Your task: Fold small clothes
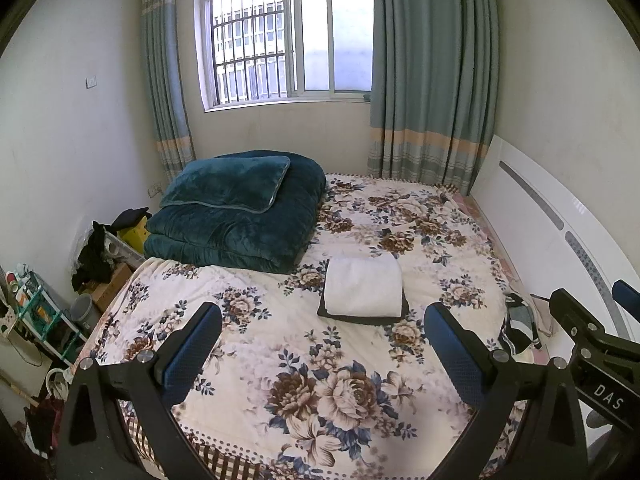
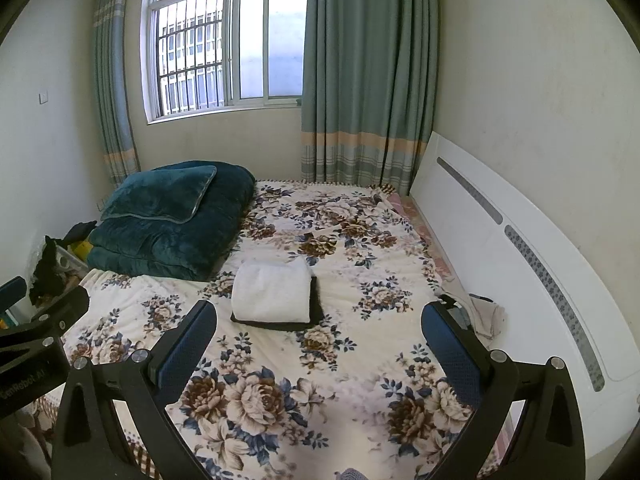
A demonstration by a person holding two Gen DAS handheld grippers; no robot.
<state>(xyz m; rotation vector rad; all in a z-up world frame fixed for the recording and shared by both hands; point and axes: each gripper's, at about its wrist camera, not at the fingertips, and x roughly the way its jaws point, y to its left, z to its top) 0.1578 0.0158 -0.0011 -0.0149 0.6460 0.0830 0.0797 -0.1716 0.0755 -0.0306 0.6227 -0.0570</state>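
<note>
While both the left tongs [image 1: 322,340] and right tongs [image 2: 320,340] hang spread wide and empty, a folded white garment [image 1: 363,290] rests on a dark one mid-bed [image 1: 340,400]; unfolded clothes [image 1: 520,328] by the headboard [image 2: 500,248] seemingly remain.

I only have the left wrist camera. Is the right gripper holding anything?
Observer: No. The right gripper is open and empty, above the bedspread.
Operator: What lies beyond it, by the headboard?
Observer: A crumpled pale cloth lies beside the headboard, just behind the gripper's right finger.
</note>
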